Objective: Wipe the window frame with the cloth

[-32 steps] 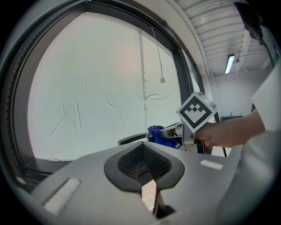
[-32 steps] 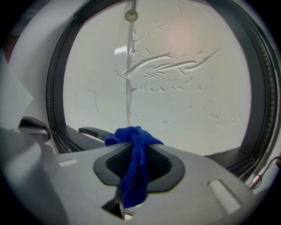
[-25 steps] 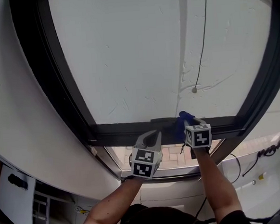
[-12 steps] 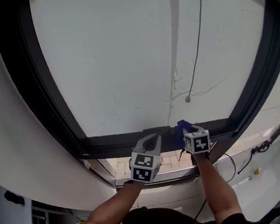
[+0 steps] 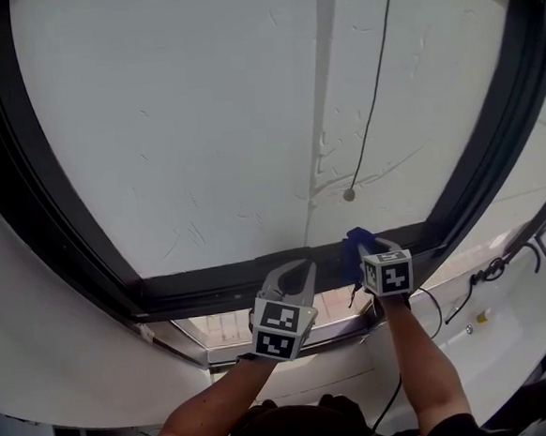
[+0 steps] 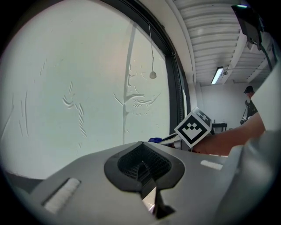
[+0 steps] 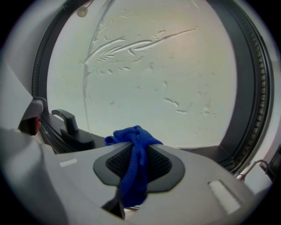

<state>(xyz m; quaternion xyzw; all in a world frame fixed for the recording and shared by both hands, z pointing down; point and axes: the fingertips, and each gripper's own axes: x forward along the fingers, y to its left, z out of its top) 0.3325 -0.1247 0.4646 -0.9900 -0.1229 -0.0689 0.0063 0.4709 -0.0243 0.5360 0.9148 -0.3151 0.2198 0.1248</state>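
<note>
**Head view:** the blue cloth (image 5: 354,243) was seen at the lower bar of the window frame (image 5: 213,288), at the tips of the right gripper (image 5: 370,252). The left gripper (image 5: 291,269) was held just beside.

**Left gripper view:** the jaws were pressed together, with nothing between them.

**Right gripper view:** the cloth was clamped between the jaws and bunched beyond their tips.

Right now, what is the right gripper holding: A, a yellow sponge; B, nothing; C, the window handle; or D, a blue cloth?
D: in the right gripper view the right gripper is closed on the blue cloth, which bunches out past its tips.
</note>
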